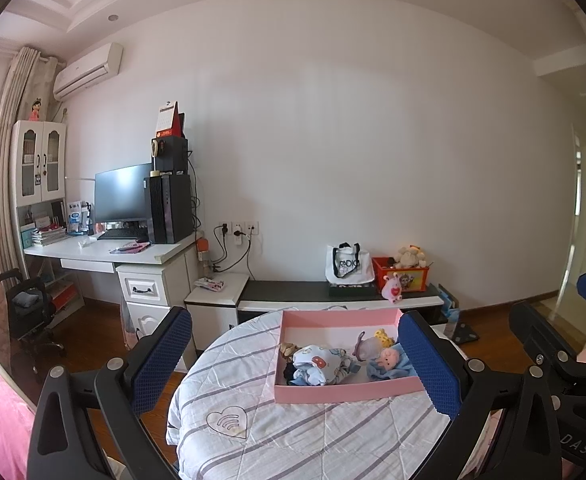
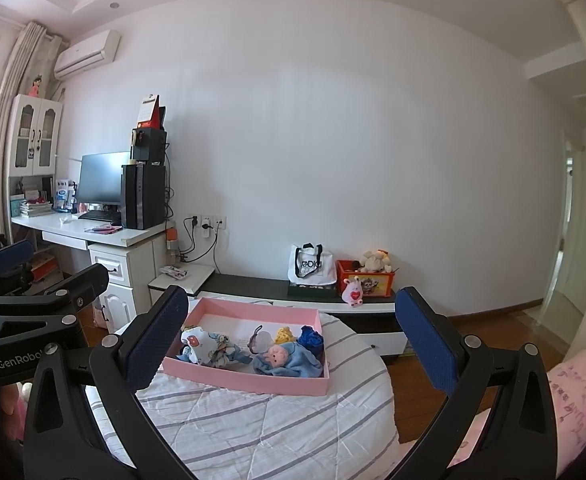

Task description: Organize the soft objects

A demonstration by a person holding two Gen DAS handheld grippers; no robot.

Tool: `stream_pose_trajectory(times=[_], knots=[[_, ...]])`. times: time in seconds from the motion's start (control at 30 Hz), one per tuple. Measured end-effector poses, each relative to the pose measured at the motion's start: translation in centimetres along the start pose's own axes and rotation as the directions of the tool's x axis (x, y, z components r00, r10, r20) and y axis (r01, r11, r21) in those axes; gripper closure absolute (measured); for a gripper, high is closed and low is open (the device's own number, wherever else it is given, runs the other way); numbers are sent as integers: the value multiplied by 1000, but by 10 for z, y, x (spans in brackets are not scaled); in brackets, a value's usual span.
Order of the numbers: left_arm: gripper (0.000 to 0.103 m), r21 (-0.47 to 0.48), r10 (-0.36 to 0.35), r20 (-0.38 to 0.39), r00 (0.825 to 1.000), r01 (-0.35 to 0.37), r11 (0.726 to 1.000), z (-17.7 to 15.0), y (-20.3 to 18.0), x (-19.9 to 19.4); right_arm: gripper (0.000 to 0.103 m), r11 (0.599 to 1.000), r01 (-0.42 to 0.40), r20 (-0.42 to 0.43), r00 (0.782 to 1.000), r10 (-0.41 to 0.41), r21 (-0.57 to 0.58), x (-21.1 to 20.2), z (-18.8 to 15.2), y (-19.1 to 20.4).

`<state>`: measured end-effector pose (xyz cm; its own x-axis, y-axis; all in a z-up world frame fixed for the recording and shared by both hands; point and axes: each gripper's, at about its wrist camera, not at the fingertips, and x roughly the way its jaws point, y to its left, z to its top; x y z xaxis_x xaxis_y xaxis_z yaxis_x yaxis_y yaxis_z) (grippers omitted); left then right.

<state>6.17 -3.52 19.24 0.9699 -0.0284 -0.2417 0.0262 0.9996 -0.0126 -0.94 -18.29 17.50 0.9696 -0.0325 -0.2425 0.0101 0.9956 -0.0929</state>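
A shallow pink tray [image 1: 345, 394] [image 2: 245, 380] rests on a striped white quilt [image 1: 293, 432] [image 2: 253, 428]. Inside lie a white printed baby garment [image 1: 313, 364] [image 2: 199, 342], a blue comforter cloth with a doll face [image 1: 389, 362] [image 2: 285, 360], a yellow knitted item [image 1: 383, 336] [image 2: 285, 335], a clear pacifier piece [image 1: 367, 347] [image 2: 263, 338] and a dark blue knit piece [image 2: 312, 338]. My left gripper [image 1: 295, 360] is open, held above and short of the tray. My right gripper [image 2: 289, 340] is open too, with nothing between its fingers.
A low dark cabinet [image 1: 293, 292] [image 2: 253, 284] along the wall carries a white tote bag [image 1: 349, 266], a red toy box [image 1: 401, 274] and a small pink plush [image 1: 392, 289]. A white desk [image 1: 105, 250] with a monitor stands left. Wooden floor surrounds the quilt.
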Motion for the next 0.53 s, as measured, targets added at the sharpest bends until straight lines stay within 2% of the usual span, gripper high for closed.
stream_pose_trajectory(times=[0.53], knots=[[1, -2, -2, 1, 1000, 2, 1000, 0, 1, -1, 0, 1000, -9, -3, 1000, 9, 7, 0, -2, 2]])
